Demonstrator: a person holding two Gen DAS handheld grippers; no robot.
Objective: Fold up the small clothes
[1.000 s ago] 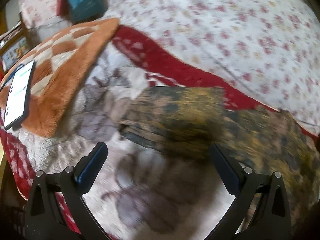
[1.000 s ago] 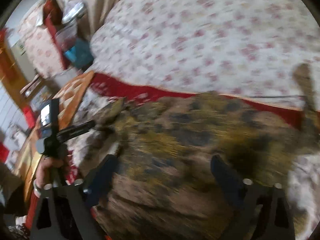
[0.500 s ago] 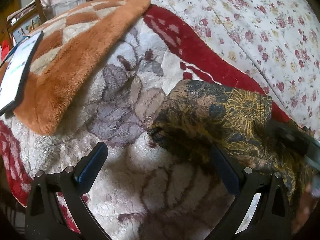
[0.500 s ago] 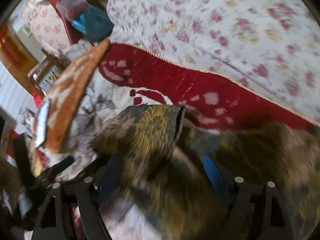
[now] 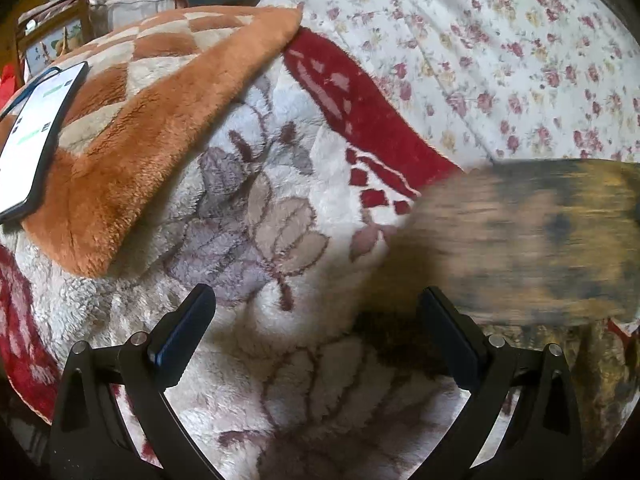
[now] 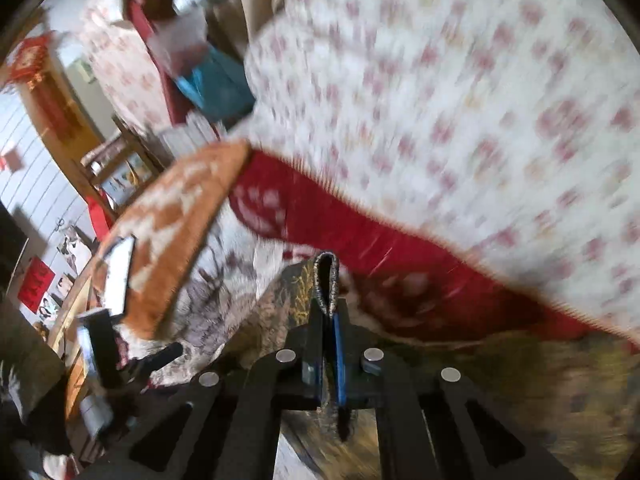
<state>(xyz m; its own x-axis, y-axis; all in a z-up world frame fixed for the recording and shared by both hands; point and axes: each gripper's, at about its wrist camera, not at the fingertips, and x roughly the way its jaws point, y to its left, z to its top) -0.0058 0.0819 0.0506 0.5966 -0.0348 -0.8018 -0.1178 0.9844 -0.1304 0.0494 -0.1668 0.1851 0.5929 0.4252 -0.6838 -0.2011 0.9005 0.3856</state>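
From where I sit the big change is on the right: the right gripper (image 6: 327, 320) has just been closing and its jaws now pinch a folded edge of the cloth (image 6: 324, 276), which sticks up past the tips. Half a second ago those jaws stood wide with the cloth lying slack between them. I read this as the grasp for a fold being made, with the carry-over not yet done.

The left gripper (image 5: 316, 320) stands wide open and holds nothing; a second ago the cloth (image 5: 532, 240) lay ahead between its fingers, now it is a blurred sheet off to its right, lifted over the blanket (image 5: 280, 208).

Count, largest first: one floral bedsheet (image 5: 500, 60) ahead of both grippers, one blanket under them, one orange checked throw (image 5: 132, 120) to the left, one cloth, one phone (image 5: 36, 136) on the throw.
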